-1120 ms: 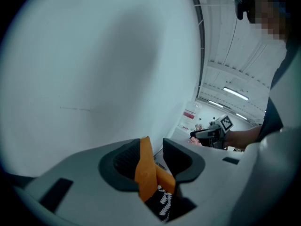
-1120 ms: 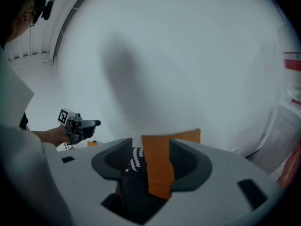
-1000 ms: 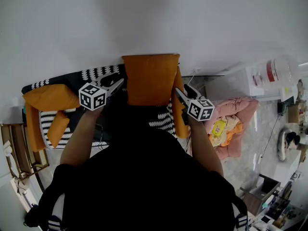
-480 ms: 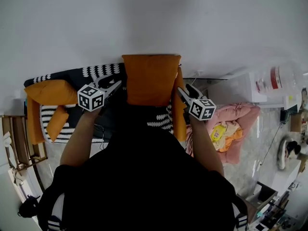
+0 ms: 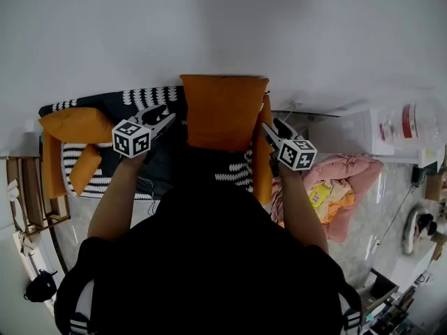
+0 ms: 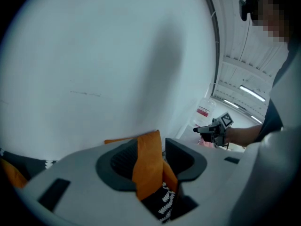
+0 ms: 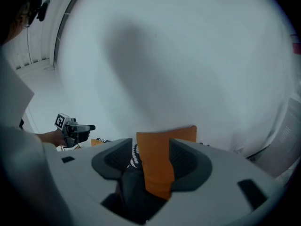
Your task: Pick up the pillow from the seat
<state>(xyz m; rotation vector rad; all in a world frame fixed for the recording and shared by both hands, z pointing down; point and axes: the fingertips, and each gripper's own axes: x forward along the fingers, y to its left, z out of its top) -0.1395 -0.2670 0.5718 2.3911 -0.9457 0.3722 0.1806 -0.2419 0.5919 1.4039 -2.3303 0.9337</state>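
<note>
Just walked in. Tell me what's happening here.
A person holds a two-jaw tool in each hand, one on either side of an orange rectangular fabric pillow that stands upright on a black-and-white patterned seat against the white wall. The left tool has just been opening its jaws; the right tool has its jaws apart too. Each frames a side edge of the pillow, but neither pinches it yet.

Both forearms stretch up toward frame center. Left gripper fingers have just been opening, pillow edge in the gap, not pinched; right gripper fingers spread too.
</note>
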